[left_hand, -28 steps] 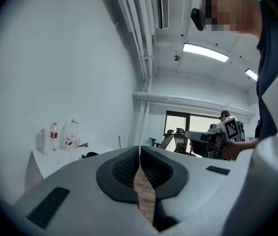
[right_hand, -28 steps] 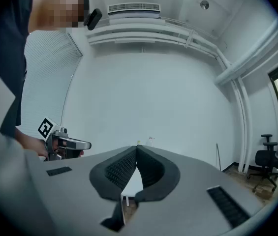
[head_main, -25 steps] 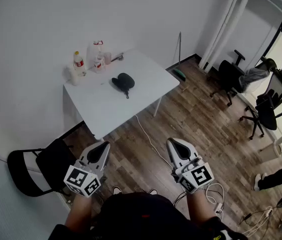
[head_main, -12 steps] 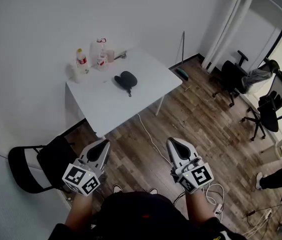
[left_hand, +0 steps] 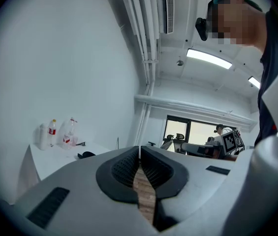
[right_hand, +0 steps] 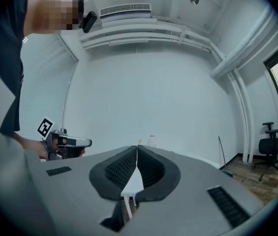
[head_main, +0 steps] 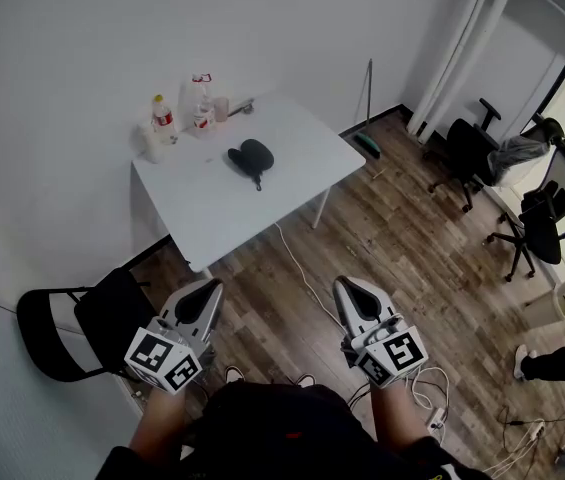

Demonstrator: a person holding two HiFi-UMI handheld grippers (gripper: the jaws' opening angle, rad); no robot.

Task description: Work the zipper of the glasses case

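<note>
A dark glasses case (head_main: 250,157) lies on a white table (head_main: 282,168) across the room, its strap trailing toward the table's near side. In the left gripper view the glasses case (left_hand: 85,155) is a small dark shape on the far tabletop. My left gripper (head_main: 208,290) and right gripper (head_main: 346,286) are held level near my body, far short of the table. Both are shut with nothing between the jaws; the left gripper (left_hand: 139,149) and the right gripper (right_hand: 137,149) show their tips meeting.
Bottles (head_main: 163,115) and a clear jug (head_main: 200,96) stand at the table's far left corner. A black chair (head_main: 82,328) sits at the near left. Office chairs (head_main: 467,153) stand at the right. A white cable (head_main: 302,278) runs over the wood floor between me and the table.
The view has shifted slightly, so the table sits a little higher in the frame. Both grippers stay shut and in place.
</note>
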